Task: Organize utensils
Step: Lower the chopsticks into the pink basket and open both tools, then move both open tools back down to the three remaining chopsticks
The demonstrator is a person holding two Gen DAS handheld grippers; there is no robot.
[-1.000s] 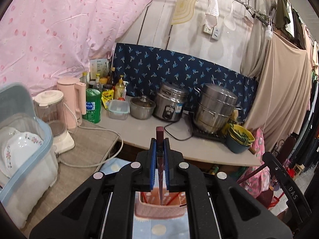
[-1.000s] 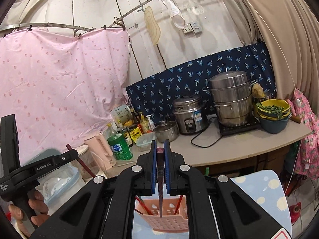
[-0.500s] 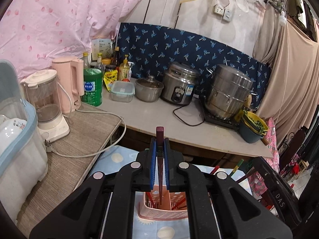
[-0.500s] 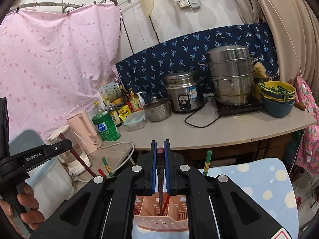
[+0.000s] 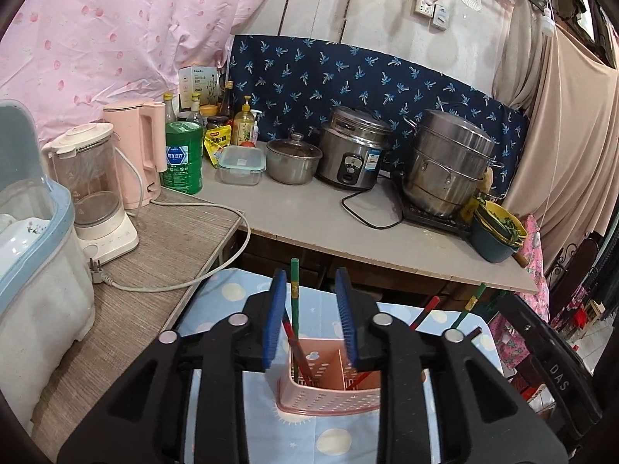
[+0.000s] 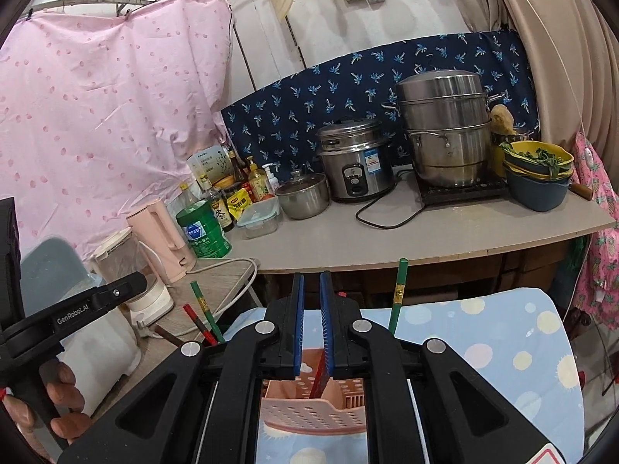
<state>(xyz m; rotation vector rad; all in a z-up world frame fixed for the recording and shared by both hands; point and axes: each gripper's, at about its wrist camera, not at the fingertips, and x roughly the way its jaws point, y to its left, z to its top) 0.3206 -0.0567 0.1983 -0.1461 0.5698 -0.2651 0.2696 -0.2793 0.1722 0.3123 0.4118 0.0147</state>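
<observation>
A pink perforated utensil basket (image 5: pixel 329 386) stands on a blue dotted cloth (image 5: pixel 336 440); it also shows in the right wrist view (image 6: pixel 309 406). Red and green chopsticks stand in it, one green (image 5: pixel 295 309) between my left fingers. My left gripper (image 5: pixel 311 317) is open just above the basket, holding nothing. My right gripper (image 6: pixel 311 324) is open a little above the basket, a red chopstick (image 6: pixel 319 375) standing loose below its blue pads. More chopsticks lean out left (image 6: pixel 203 309) and right (image 6: pixel 398 294).
A long counter (image 5: pixel 309 216) behind holds a rice cooker (image 5: pixel 354 147), a steamer pot (image 5: pixel 448 166), a small pot, a green tin (image 5: pixel 183 158) and bottles. A kettle, a blender (image 5: pixel 96 189) and a dish bin (image 5: pixel 35 251) stand left. The other gripper's handle (image 6: pixel 58 321) is at left.
Both grippers held a dark red chopstick and dropped toward the basket. Both have now opened and the chopsticks stand in the basket.
</observation>
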